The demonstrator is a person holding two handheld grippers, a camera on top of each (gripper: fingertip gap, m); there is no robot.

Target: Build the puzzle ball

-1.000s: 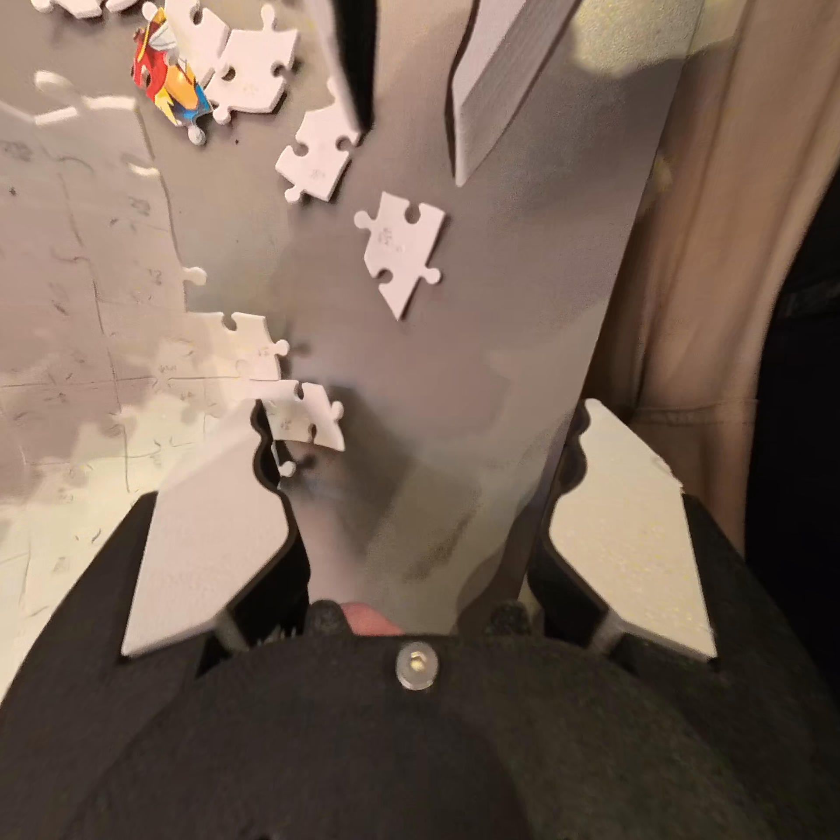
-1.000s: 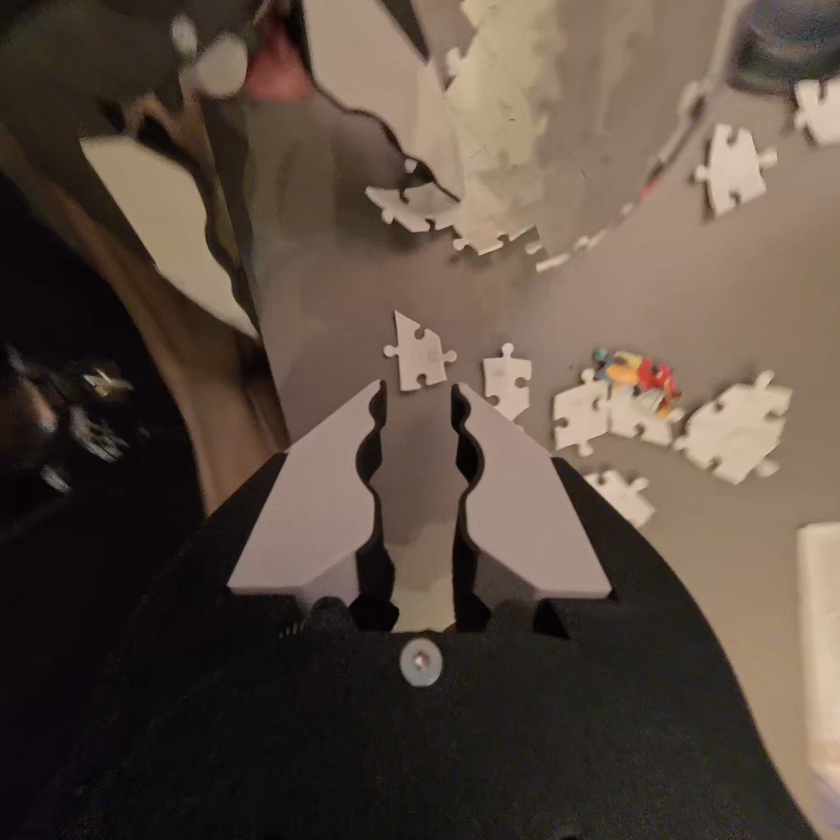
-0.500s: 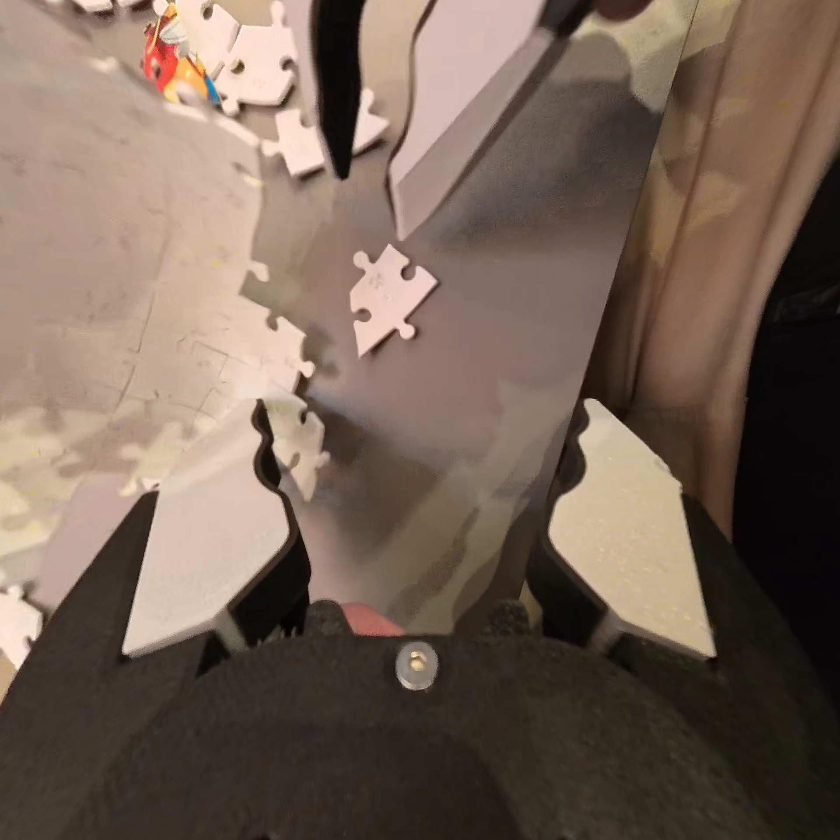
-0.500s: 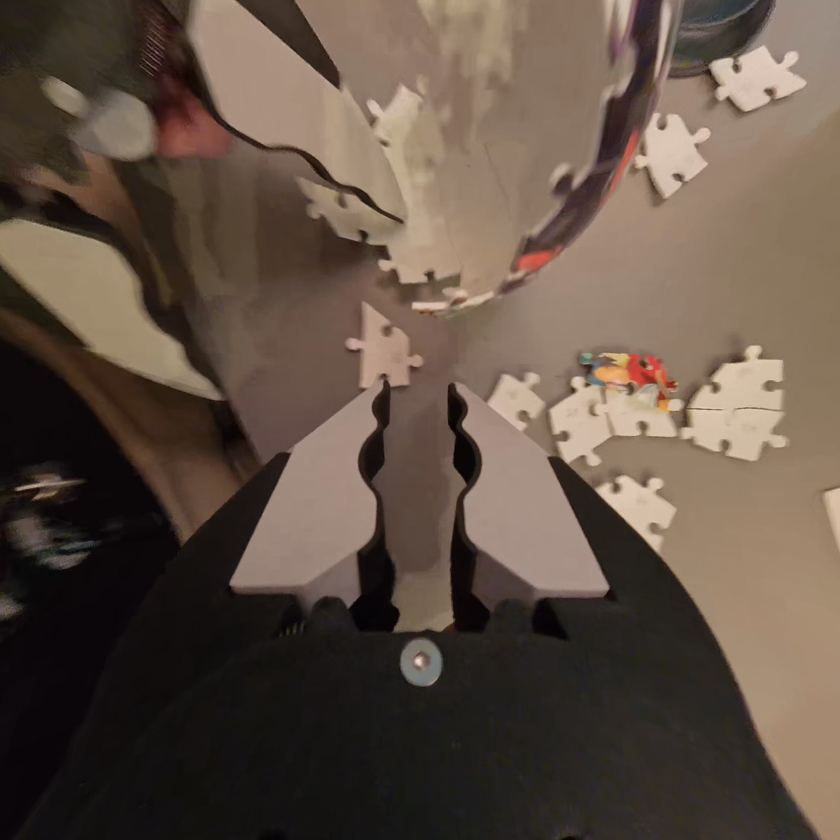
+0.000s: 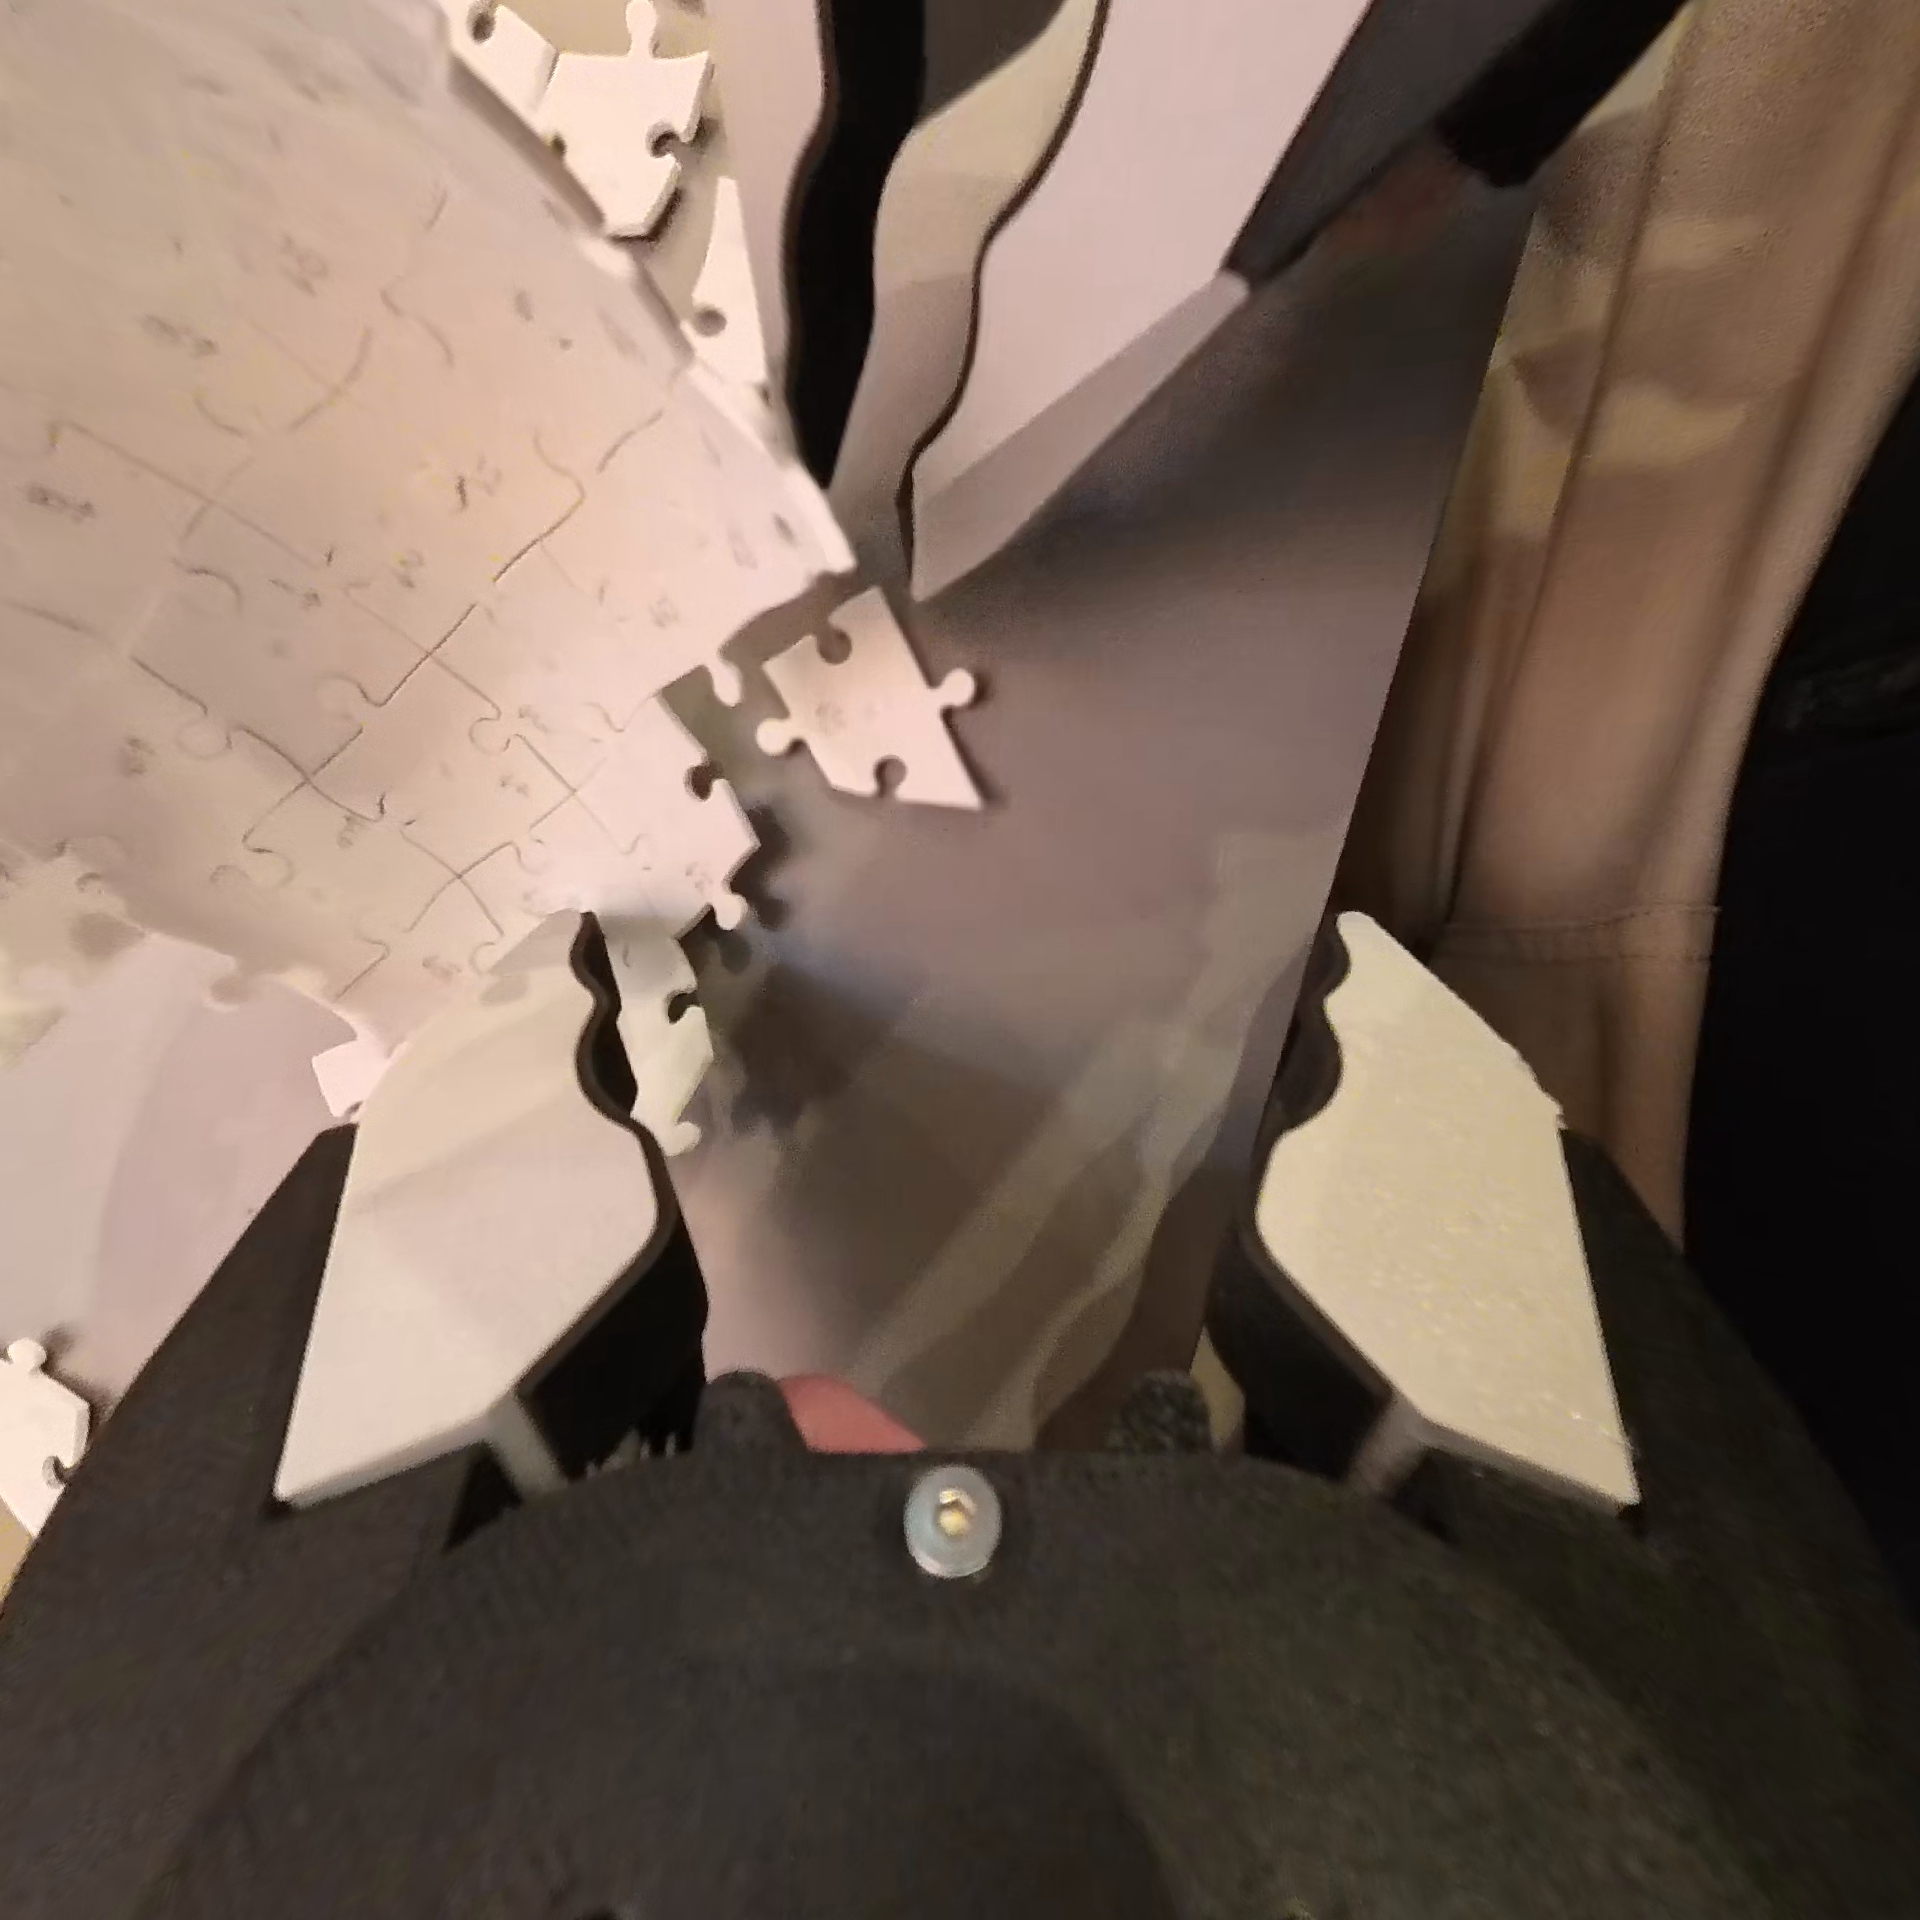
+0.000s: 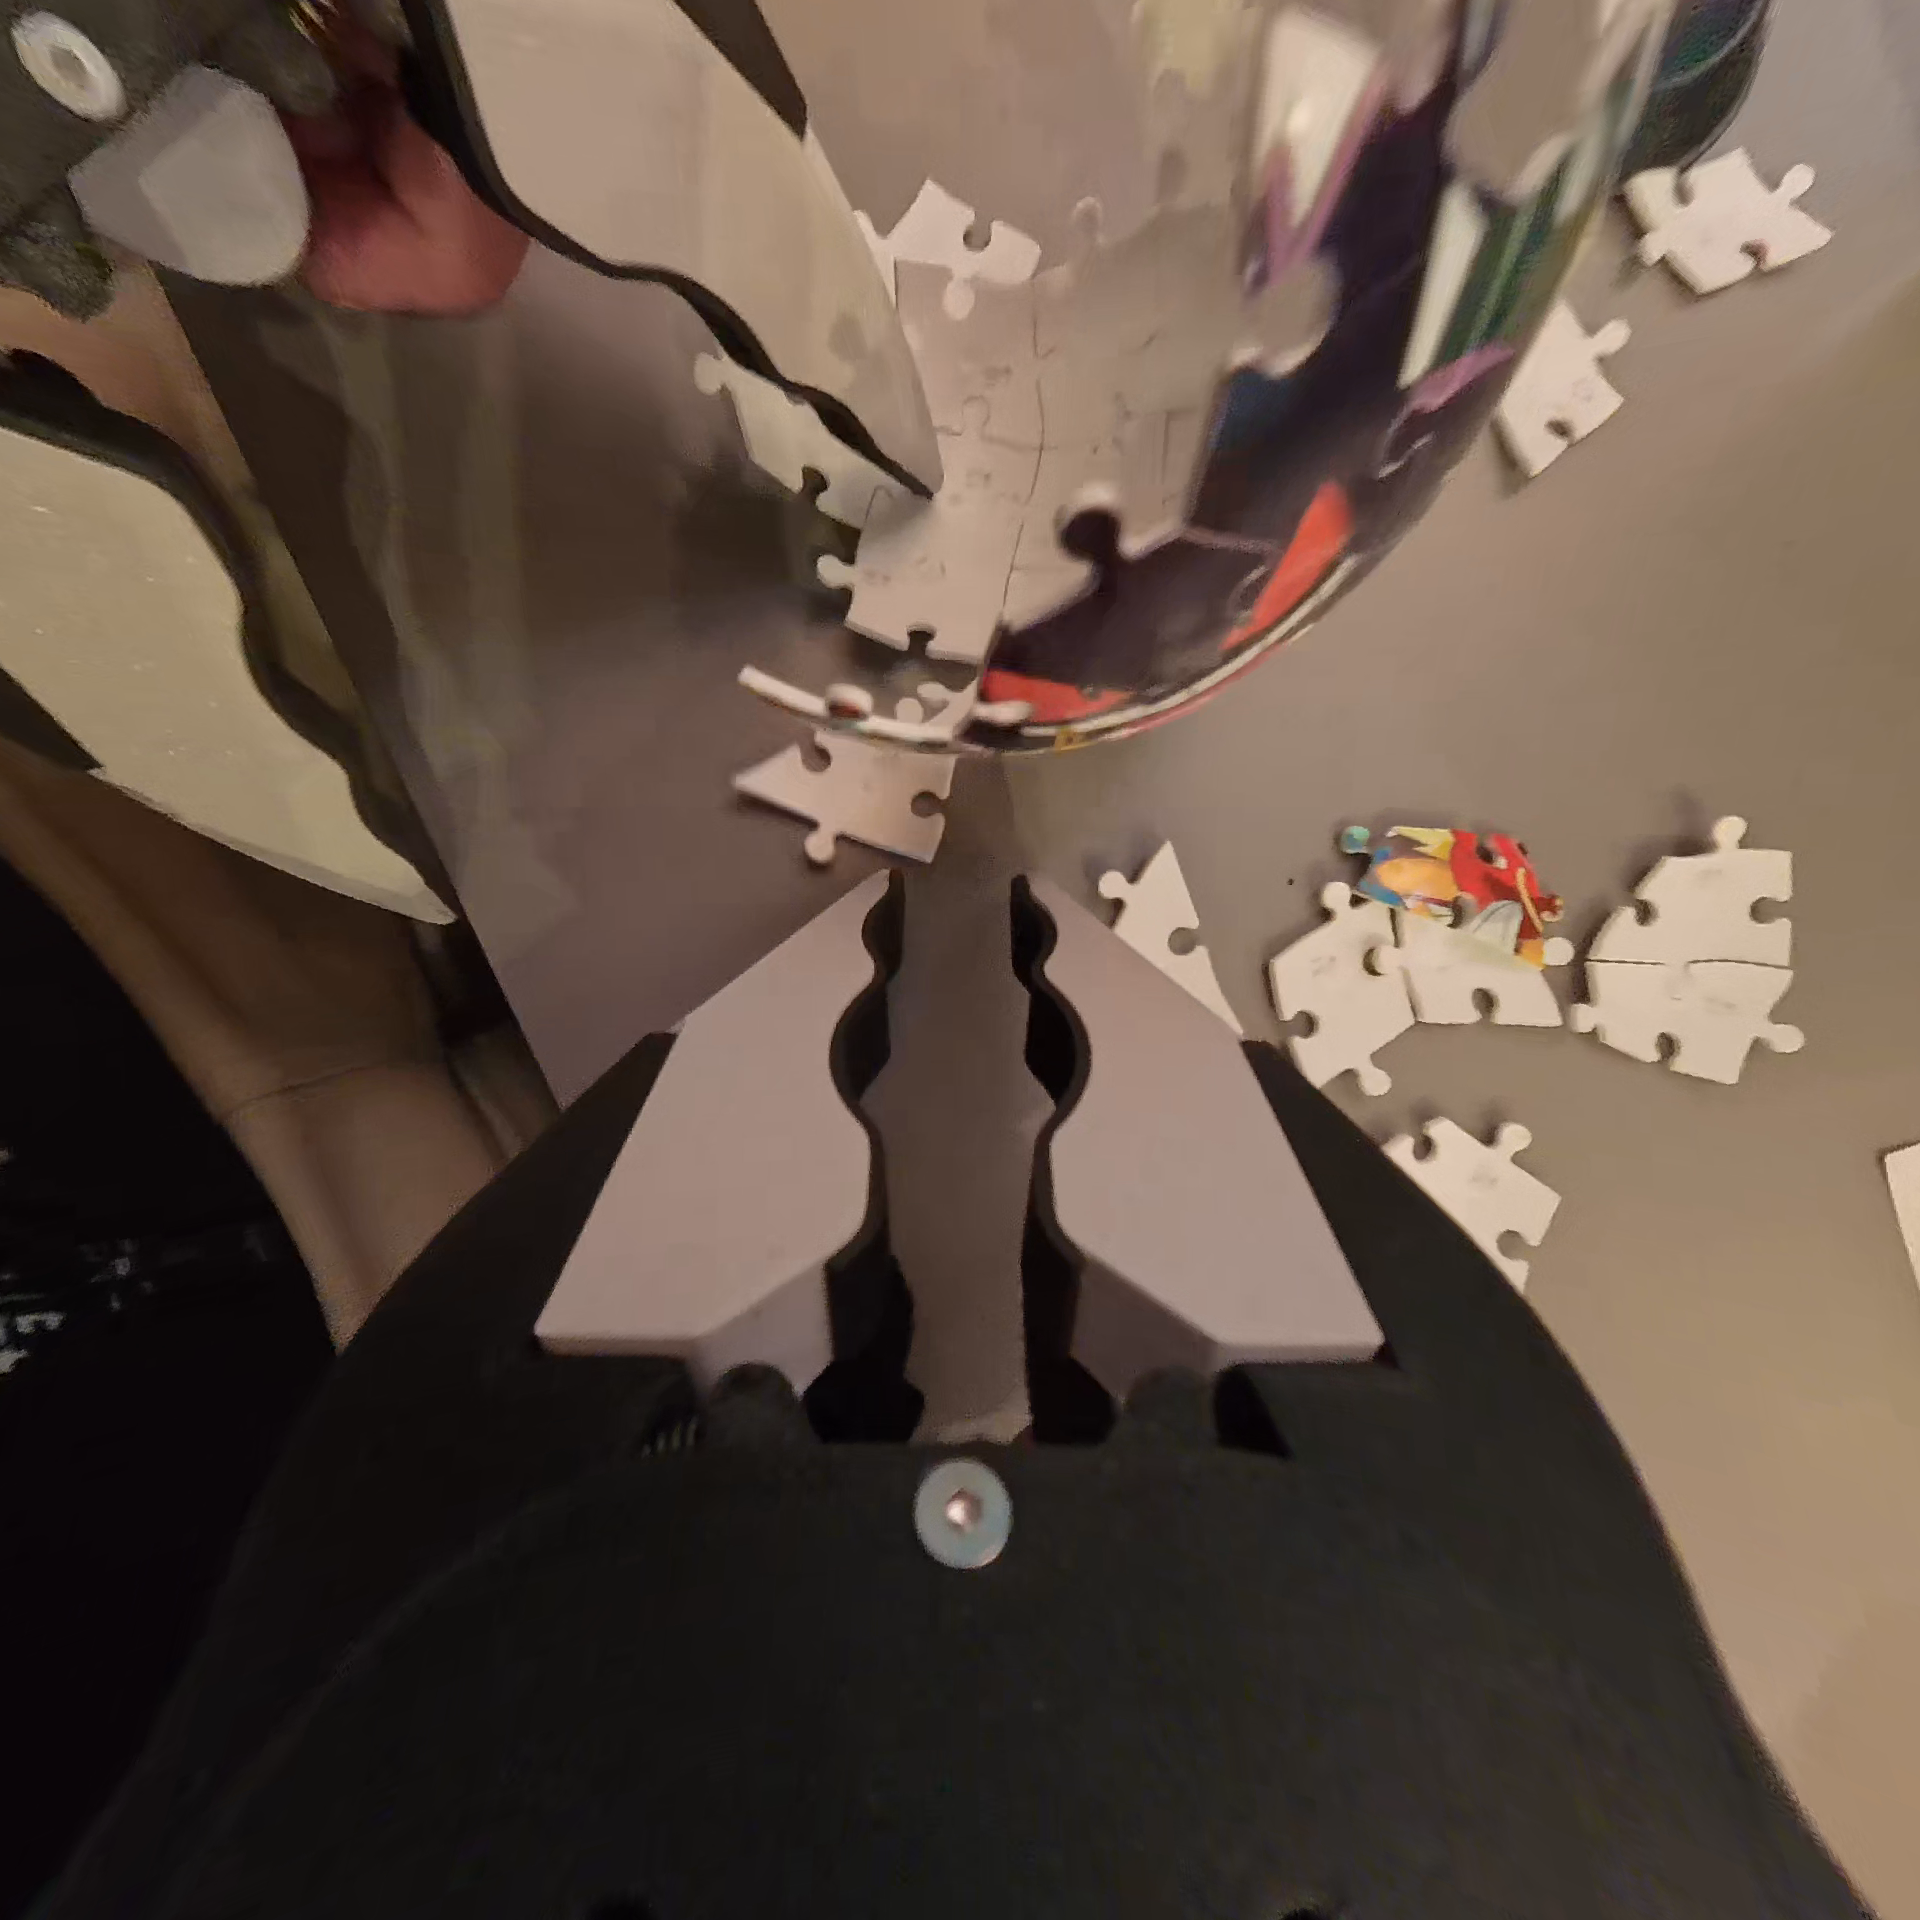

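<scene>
Grey tabletop (image 6: 1558,675); half-built puzzle ball (image 6: 1091,436) now brought lower centre beside loose piece (image 6: 862,800); left tongs (image 5: 956,997) wide open, one finger inside ball rim; right tongs (image 6: 951,904) narrowly parted, empty; pickup likely next.

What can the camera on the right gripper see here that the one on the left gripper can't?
Only the right wrist view shows the printed outer side of the half-built puzzle ball, a colourful loose piece and a cluster of white pieces on the grey table.

Only the left wrist view shows the ball's white inner side close up, its piece outlines visible, and the left gripper wide open.

Both share the ball, the table, the pointed white piece beside the ball's edge, and the right gripper, its fingers slightly parted and empty.
</scene>
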